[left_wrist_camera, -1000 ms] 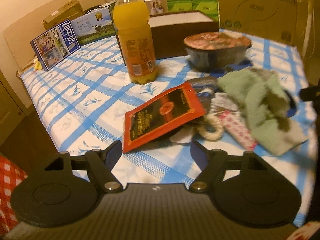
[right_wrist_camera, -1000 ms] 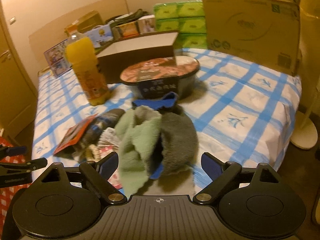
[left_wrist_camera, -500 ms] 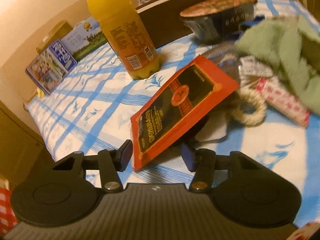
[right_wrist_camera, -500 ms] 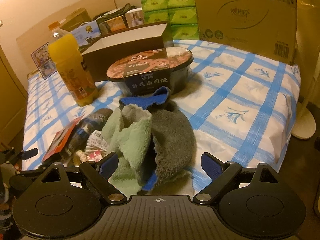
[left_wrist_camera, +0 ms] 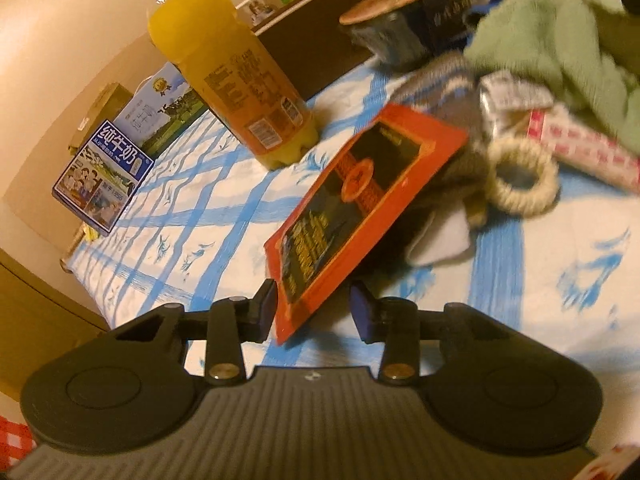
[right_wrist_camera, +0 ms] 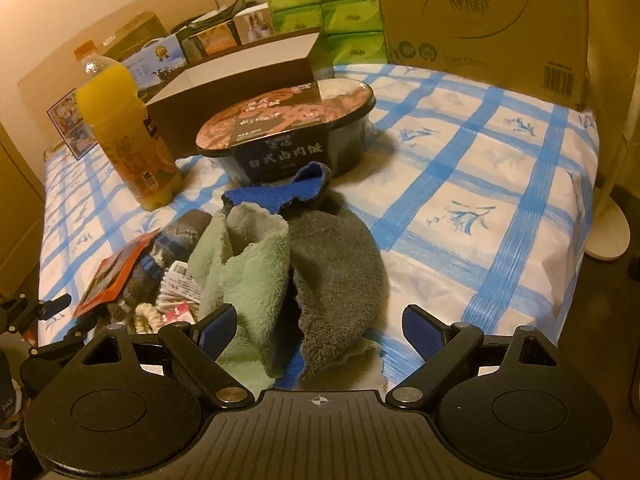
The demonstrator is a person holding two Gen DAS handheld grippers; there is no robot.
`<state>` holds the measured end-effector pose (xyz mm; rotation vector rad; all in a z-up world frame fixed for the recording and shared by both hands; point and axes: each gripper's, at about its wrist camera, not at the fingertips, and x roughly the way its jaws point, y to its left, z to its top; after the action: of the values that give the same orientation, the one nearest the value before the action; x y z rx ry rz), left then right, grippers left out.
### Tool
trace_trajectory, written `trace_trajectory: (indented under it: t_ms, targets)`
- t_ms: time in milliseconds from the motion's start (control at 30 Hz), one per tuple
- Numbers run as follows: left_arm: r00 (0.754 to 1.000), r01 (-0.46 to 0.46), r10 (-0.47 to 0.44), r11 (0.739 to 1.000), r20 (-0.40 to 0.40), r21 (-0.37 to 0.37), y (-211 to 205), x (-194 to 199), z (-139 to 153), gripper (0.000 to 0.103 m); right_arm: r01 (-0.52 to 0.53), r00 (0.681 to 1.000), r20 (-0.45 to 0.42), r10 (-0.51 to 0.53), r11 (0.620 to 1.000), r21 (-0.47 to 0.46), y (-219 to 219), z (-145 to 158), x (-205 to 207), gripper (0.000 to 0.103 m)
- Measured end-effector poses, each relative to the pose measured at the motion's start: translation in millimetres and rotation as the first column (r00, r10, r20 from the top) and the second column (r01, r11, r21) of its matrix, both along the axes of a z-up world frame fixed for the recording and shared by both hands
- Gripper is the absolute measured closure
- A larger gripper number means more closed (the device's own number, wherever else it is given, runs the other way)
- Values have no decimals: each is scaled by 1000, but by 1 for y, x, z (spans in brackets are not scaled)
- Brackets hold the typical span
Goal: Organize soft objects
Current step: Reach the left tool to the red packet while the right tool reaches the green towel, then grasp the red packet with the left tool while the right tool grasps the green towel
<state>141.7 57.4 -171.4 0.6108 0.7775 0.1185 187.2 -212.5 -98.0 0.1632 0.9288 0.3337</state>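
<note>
just in front of the orange juice bottle, the red packet is straddled by the left gripper, whose closing jaws are not yet pressed on it; a thin edge grip could slip. beside the packet, the towels are framed by the right gripper, jaws released.

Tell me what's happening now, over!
Left tool closing around red packet, not yet pinched. Right tool open over green towel. Packet lies on the pile.

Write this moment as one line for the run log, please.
left gripper: jaws closing around red packet corner, not pinched | right gripper: open over green cloth
</note>
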Motion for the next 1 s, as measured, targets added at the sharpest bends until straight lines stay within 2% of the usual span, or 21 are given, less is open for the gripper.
trace_trajectory:
  t_ms: [167, 233, 333, 433, 567, 633, 667, 767, 900, 1000]
  targets:
    - [1000, 23, -23, 1000, 8, 12, 7, 5, -7, 76, 5, 1000, 2, -5, 1000, -10, 1, 0, 1, 13]
    - [999, 46, -46, 998, 7, 34, 7, 9, -11, 91, 11, 1000, 9, -11, 1000, -12, 0, 2, 2, 13]
    - [998, 63, -64, 996, 9, 59, 10, 13, -13, 100, 21, 1000, 22, -21, 1000, -12, -2, 4, 2, 13]
    - [996, 68, -72, 995, 46, 76, 13, 10, -3, 101, 22, 999, 49, -21, 1000, -7, -3, 8, 0, 13]
    - [998, 22, -21, 1000, 63, -15, 26, 7, 23, 101, -13, 991, 131, 12, 1000, 8, 4, 18, -6, 15]
    - [998, 0, 4, 998, 62, -57, 30, 5, 36, 101, -67, 983, 171, 65, 998, 10, 13, 23, -10, 32]
    - [998, -12, 16, 997, 58, -80, 32, 5, 42, 101, -96, 979, 180, 93, 995, 12, 18, 25, -12, 36]
    - [998, -42, 50, 986, 49, -160, 39, 2, 57, 101, -162, 974, 163, 160, 987, 1, 34, 21, -11, 45]
    - [996, -65, 77, 963, 38, -262, 42, -4, 72, 101, -201, 976, 80, 203, 979, -26, 53, 2, -5, 46]
    - [995, -77, 91, 955, 34, -287, 42, -7, 75, 101, -218, 974, 51, 221, 975, -44, 64, -11, -3, 46]
